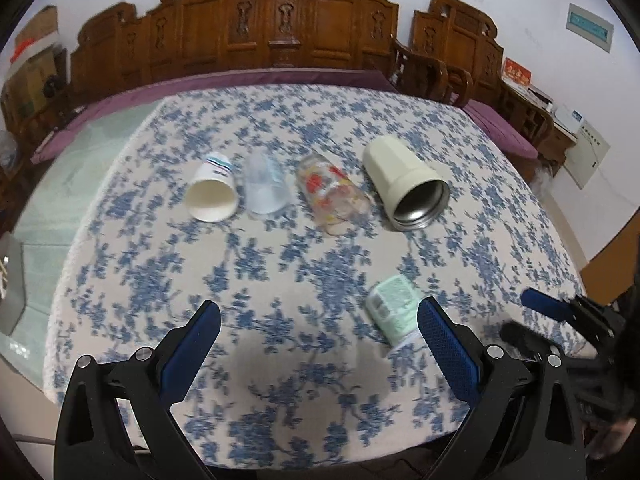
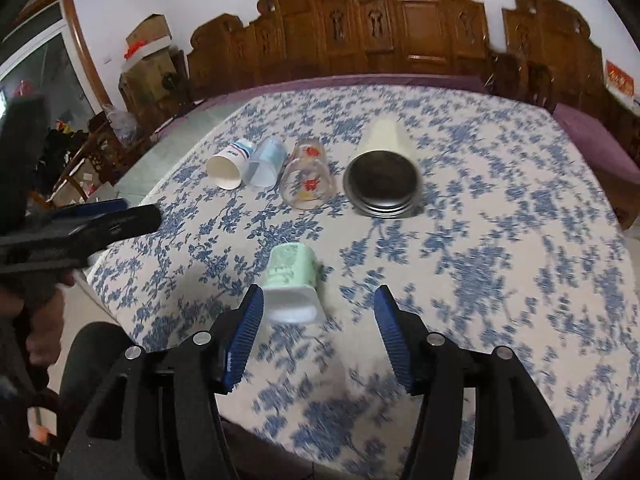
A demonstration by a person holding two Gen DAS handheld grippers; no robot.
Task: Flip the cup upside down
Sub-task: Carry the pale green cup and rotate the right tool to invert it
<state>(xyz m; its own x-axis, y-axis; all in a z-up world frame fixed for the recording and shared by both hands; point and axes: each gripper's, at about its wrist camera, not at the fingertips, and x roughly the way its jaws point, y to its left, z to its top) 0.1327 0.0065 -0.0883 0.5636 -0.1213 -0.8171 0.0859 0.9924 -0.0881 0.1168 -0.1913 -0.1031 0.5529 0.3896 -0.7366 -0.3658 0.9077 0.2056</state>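
The left gripper's (image 1: pixel 319 322) finger covers the blurred green cup's (image 1: pixel 394 308) rim (near corner).

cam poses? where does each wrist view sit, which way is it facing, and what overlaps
Left wrist: low over the near table edge, facing the row of lying cups; open left gripper frames it, right gripper at right.
Right wrist: further right, facing the green cup between its open fingers; left gripper at left.
Shared: green cup, cream tumbler, floral tablecloth.

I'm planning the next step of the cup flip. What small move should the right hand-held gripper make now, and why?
Probably ease the right hand-held gripper forward and slightly left. It is open, and the pale green plastic cup lies on its side on the blue floral tablecloth, mouth toward the camera, near the left finger rather than centred between both.
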